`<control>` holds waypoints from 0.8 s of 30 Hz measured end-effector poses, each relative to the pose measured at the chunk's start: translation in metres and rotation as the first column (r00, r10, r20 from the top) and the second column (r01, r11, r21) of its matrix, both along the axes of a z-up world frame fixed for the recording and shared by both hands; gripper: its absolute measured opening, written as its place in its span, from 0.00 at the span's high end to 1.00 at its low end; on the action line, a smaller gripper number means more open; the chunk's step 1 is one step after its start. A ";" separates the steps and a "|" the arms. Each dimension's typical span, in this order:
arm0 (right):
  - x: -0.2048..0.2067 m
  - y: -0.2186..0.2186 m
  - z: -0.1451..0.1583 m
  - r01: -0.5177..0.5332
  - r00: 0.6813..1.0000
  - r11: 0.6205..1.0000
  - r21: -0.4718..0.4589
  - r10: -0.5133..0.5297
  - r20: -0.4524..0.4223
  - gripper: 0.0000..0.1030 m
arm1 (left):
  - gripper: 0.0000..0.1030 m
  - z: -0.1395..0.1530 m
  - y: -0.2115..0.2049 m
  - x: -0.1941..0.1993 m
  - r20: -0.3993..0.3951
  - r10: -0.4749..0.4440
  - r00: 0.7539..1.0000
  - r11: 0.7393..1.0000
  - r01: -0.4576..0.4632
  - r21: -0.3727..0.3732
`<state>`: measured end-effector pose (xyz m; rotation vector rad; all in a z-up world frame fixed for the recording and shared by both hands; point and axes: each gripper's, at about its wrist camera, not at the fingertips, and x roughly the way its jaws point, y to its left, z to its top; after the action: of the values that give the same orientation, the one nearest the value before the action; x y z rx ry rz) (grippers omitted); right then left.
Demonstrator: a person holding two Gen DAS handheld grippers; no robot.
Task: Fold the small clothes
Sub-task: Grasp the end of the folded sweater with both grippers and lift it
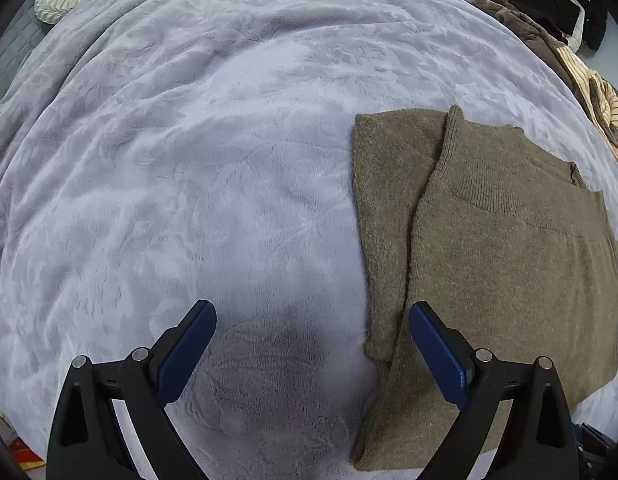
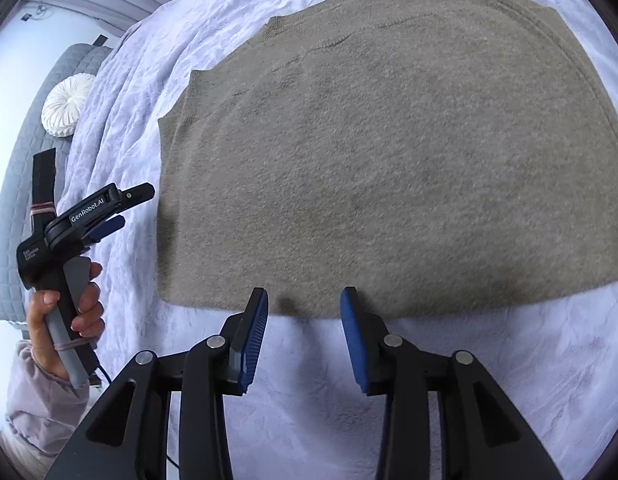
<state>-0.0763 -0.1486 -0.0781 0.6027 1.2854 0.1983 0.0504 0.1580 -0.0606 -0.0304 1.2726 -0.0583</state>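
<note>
The left gripper (image 1: 312, 352) is wide apart and holds nothing. The right gripper (image 2: 304, 336) is apart too, empty, just by the near edge of the brown sweater (image 2: 389, 168). The sweater lies flat on the lilac blanket (image 1: 189, 184), at 3 o'clock in the left view. Only that view shows the clothes pile (image 1: 549, 28) at 1 o'clock. Only the right view shows the person's hand (image 2: 69, 312), at 8 o'clock.

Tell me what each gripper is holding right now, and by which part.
Nothing is held. The left gripper is open above the blanket, beside the sweater. The right gripper is open at the sweater's near edge, with nothing between its fingers.
</note>
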 end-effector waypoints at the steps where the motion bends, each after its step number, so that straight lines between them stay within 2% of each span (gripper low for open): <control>1: -0.001 0.002 -0.001 -0.003 1.000 1.000 0.008 0.003 -0.001 0.59 | 0.05 -0.001 0.001 -0.001 -0.008 -0.002 1.000 1.000 0.002 -0.003; 4: -0.002 0.009 -0.004 -0.010 1.000 0.999 0.035 0.010 -0.010 0.56 | 0.05 -0.005 0.004 -0.006 -0.022 0.008 1.000 1.000 -0.008 -0.012; 6: -0.001 0.013 -0.008 -0.008 1.000 0.998 0.058 0.009 -0.020 0.56 | 0.05 -0.007 0.006 -0.009 -0.019 0.017 1.000 0.999 -0.017 -0.037; 8: -0.001 0.016 -0.012 -0.001 1.000 0.996 0.088 0.004 -0.030 0.56 | 0.00 -0.008 0.011 -0.014 -0.023 0.033 0.999 0.997 -0.034 -0.070; 12: 0.000 0.022 -0.020 0.035 0.999 0.987 0.157 -0.029 -0.039 0.52 | 0.01 -0.008 0.018 -0.018 -0.031 0.045 0.999 0.991 -0.048 -0.122; 18: 0.005 0.029 -0.033 0.103 0.994 0.949 0.299 -0.089 -0.061 0.49 | 0.01 -0.014 0.035 -0.022 -0.074 0.076 0.994 0.981 -0.088 -0.173; 21: 0.011 0.037 -0.047 0.176 0.984 0.908 0.380 -0.158 -0.078 0.49 | 0.01 -0.020 0.042 -0.022 -0.120 0.072 0.990 0.956 -0.102 -0.274; 24: 0.020 0.046 -0.058 0.238 0.971 0.864 0.444 -0.228 -0.078 0.49 | 0.01 -0.023 0.046 -0.021 -0.150 0.061 0.987 0.912 -0.116 -0.394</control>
<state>-0.0560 -0.1023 -0.1357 1.1572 1.1796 0.2927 0.0291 0.2042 -0.0838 -0.4543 1.3749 -0.2435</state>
